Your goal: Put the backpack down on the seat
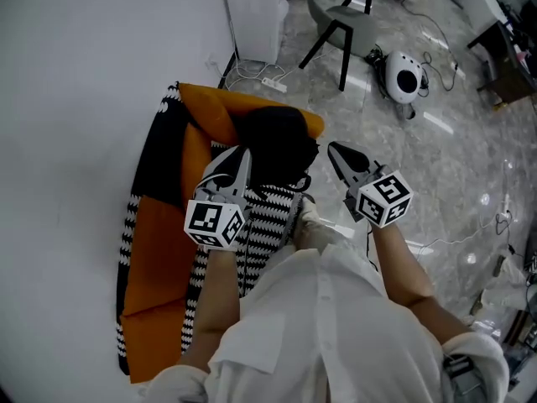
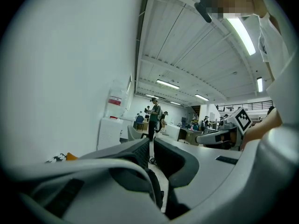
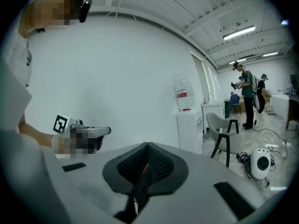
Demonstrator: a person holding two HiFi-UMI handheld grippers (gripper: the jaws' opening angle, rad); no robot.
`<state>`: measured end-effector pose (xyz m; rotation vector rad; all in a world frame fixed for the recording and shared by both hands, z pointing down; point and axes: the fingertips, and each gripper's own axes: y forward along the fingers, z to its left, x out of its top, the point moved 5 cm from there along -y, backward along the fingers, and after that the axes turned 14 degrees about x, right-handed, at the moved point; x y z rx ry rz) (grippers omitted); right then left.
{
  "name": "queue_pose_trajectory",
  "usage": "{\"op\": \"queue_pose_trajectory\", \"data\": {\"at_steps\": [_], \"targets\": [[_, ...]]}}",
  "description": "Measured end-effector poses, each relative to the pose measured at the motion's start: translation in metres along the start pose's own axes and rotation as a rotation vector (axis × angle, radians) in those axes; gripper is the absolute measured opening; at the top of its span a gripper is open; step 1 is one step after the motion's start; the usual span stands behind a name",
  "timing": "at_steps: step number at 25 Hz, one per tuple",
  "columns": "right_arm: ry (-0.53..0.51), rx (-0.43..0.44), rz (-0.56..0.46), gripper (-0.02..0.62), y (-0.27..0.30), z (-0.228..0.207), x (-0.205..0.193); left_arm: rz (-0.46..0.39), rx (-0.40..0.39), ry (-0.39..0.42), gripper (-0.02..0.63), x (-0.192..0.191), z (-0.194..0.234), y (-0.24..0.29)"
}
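Backpack (image 1: 277, 141): black, soft and slumped, no strap clearly made out; set down at the far end of the seat (image 1: 159, 259), partly on the orange cushion and partly over the black-and-white zigzag panel; near side bordering the zigzag weave.

Seat: orange cushions with black-and-white zigzag trim along both long edges; left long edge close against the white wall (image 1: 84, 99); right long edge facing the marble floor (image 1: 436, 175).

Left claw (image 1: 245, 151): above the seat, tip at the near-left side of the backpack, contact not discernible; pressed almost together with only a thin slit between the pads, nothing in it.

Right claw (image 1: 333, 147): off the seat's right edge, above the floor, just beside the backpack and apart from it; pressed fully together, pinching nothing.

Open room: none to the left, wall directly alongside; clear floor to the right of the seat; beyond the far end, a white cabinet (image 1: 252, 11) against the wall, a power strip (image 1: 273, 82) with cables on the floor, a grey chair (image 1: 344, 19) and a white rounded device (image 1: 404, 78) well apart from the seat.
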<state>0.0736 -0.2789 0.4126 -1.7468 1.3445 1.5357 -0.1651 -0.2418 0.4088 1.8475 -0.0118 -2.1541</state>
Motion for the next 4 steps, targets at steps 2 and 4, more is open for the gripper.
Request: {"op": "queue_pose_trajectory", "data": {"at_steps": [2,4], "targets": [[-0.012,-0.002,0.000,0.017,-0.0039,0.0026,0.0003,-0.003,-0.015,0.004,0.049,0.0005,-0.0065,0.0002],[-0.025,-0.001,0.000,0.017,-0.0071,0.0057,0.0008,-0.003,-0.028,0.008,0.049,0.0006,-0.0124,-0.0005]]}}
